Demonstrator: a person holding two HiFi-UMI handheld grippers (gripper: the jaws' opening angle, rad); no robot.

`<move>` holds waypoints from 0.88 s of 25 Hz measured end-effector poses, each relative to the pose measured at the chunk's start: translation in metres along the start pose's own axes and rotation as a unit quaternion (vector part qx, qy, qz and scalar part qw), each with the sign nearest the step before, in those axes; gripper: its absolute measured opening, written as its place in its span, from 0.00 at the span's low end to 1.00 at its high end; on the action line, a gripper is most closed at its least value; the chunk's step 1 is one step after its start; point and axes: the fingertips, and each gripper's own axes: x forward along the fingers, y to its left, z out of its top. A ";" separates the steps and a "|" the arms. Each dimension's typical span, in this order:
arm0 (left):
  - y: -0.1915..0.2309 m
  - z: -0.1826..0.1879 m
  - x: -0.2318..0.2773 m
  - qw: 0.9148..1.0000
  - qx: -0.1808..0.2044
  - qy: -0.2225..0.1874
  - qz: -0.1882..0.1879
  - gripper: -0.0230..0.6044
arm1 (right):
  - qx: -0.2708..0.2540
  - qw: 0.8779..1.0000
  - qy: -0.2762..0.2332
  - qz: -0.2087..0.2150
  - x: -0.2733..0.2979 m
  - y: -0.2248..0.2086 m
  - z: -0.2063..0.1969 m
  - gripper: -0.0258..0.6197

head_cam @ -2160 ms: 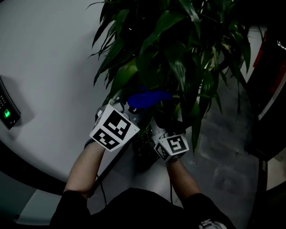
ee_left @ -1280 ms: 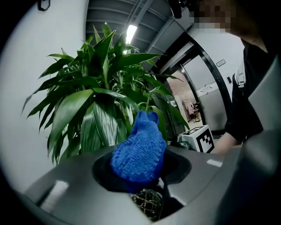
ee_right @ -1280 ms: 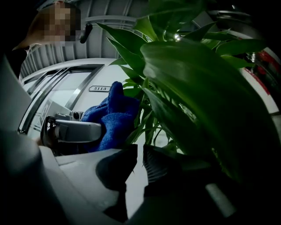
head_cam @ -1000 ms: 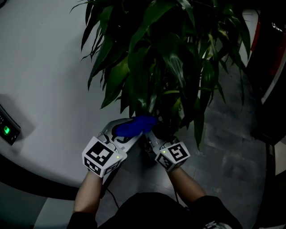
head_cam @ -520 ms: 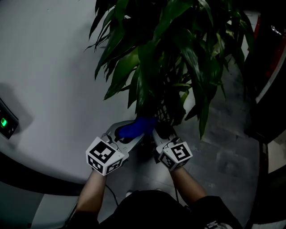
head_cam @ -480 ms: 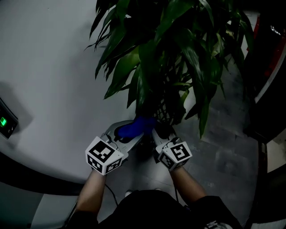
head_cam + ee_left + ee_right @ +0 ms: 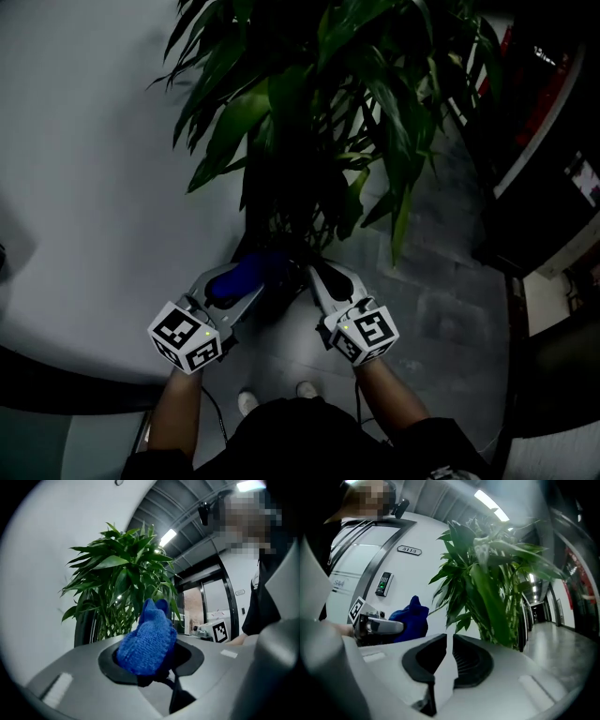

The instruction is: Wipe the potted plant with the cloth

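Note:
The potted plant [image 7: 309, 103] spreads long green leaves across the top of the head view; its pot is lost in the dark beneath them. My left gripper [image 7: 246, 281] is shut on a blue knitted cloth [image 7: 234, 278], just below the lowest leaves and left of the stems. In the left gripper view the cloth [image 7: 147, 641] bulges up from between the jaws, with the plant [image 7: 124, 585] standing behind it. My right gripper [image 7: 317, 274] is close beside it, shut with nothing in it. In the right gripper view the plant [image 7: 487, 588] rises just beyond the jaws, and the cloth [image 7: 410, 618] shows at left.
A curved white wall [image 7: 84, 187] runs along the left, close behind the plant. A keypad [image 7: 384, 583] is mounted on it. Grey floor tiles [image 7: 441, 281] lie to the right, bounded by a dark cabinet [image 7: 544, 169]. The person's shoes [image 7: 248, 402] are below the grippers.
Both grippers have come down and back out of the foliage to below the lowest leaves. The left one still holds the cloth. The head view has swung to the right.

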 end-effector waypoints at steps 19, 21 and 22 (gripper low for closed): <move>-0.107 -0.071 0.025 0.974 -0.075 -0.122 0.174 0.28 | 0.061 0.997 0.000 0.051 -0.158 -0.125 -0.046 0.10; -0.118 -0.074 0.023 0.973 -0.079 -0.114 0.184 0.28 | 0.051 0.996 -0.004 0.077 -0.171 -0.121 -0.042 0.10; -0.121 -0.073 0.024 0.973 -0.079 -0.112 0.187 0.28 | 0.048 0.995 -0.003 0.088 -0.175 -0.122 -0.042 0.10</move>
